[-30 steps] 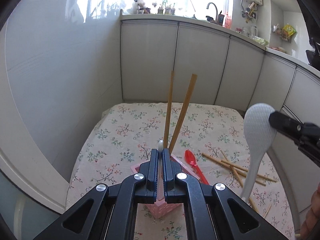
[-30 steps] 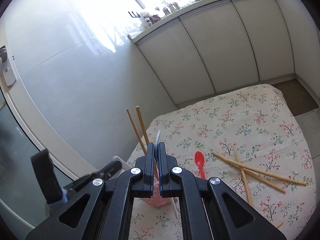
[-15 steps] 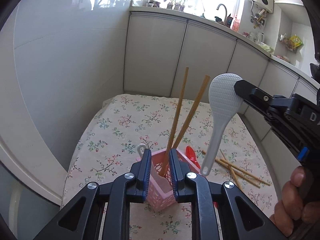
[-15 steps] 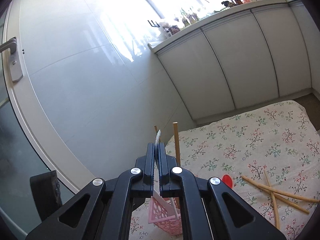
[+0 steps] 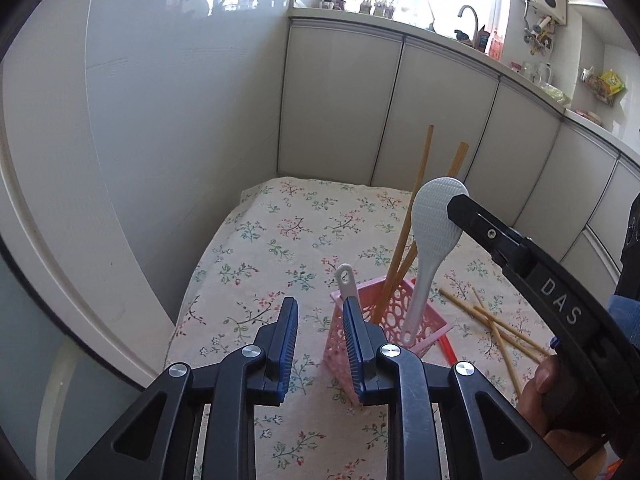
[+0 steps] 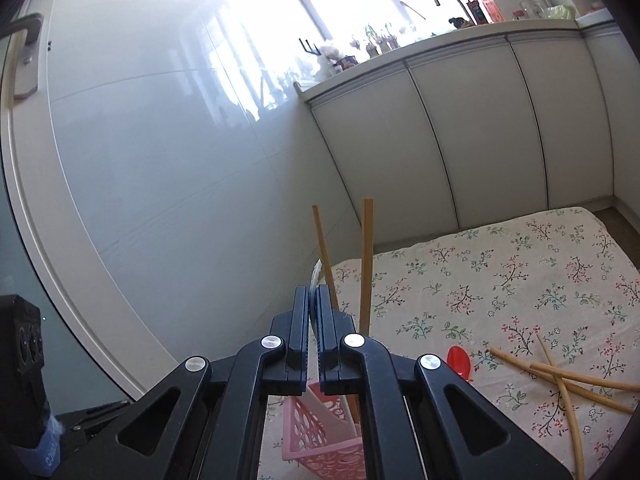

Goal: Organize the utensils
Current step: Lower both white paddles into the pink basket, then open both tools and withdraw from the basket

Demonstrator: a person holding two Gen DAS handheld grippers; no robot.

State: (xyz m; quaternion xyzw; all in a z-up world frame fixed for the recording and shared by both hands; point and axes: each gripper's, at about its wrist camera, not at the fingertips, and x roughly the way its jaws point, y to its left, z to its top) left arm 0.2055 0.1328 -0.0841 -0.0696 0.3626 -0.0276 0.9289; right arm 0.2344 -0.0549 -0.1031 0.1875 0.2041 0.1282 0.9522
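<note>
The right gripper (image 6: 314,300) is clamped on the white rice paddle (image 5: 434,224) — handle tip inside the pink basket (image 5: 424,320); the left gripper (image 5: 320,320) — fingers opening, nothing between.

One pink basket (image 5: 404,312), two upright chopsticks (image 5: 416,208), one white paddle (image 5: 434,220), one red spoon (image 6: 460,362)

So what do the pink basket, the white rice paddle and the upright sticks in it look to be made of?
Pink basket: likely moulded plastic, matt, with a regular cut-out lattice in its walls. White rice paddle: probably plastic too, with a dimpled face and smooth handle. Chopsticks standing in the basket: wood or bamboo by their tan, dull, straight look; grain is too fine to tell.
</note>
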